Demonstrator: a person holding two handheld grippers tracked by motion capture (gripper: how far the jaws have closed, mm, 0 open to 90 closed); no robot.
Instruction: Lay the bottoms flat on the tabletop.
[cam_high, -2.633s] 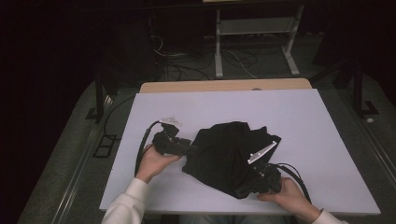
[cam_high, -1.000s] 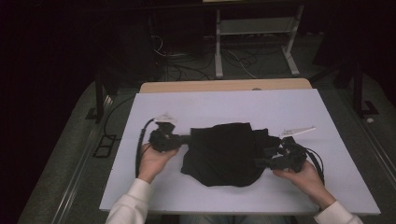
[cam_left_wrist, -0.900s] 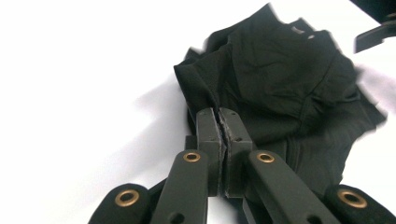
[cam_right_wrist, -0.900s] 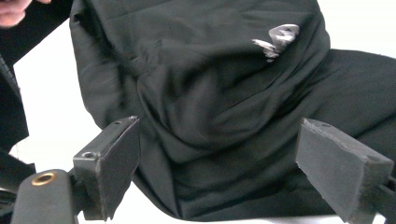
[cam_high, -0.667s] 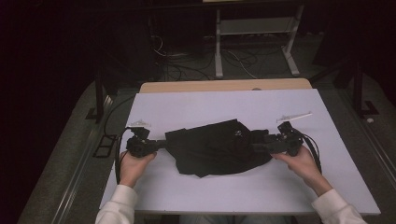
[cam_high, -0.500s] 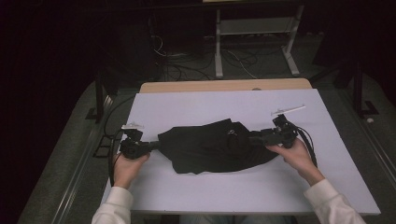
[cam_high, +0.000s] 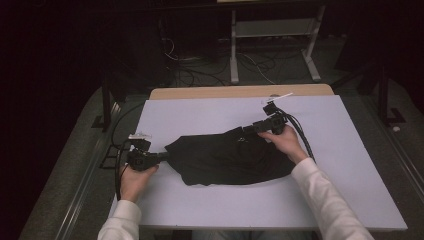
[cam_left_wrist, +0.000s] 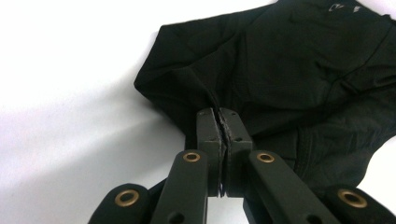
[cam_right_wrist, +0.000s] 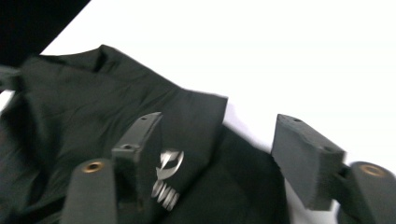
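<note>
Since a moment ago the black garment (cam_high: 231, 161) has been pulled out flatter and wider across the white surface (cam_high: 350, 165), and the right hand has carried its hand-held gripper up toward the far edge, while the left hand has settled near the left edge. The left hand-held gripper (cam_high: 162, 157) is pressed together, pinching a fold at the garment's left corner. The right hand-held gripper (cam_high: 249, 128) has just been closing but its jaws are spread, hovering over the garment's far edge by a small silver logo (cam_right_wrist: 168, 179), with cloth beneath them and nothing pinched. The garment lies mid-surface, between the two hands
</note>
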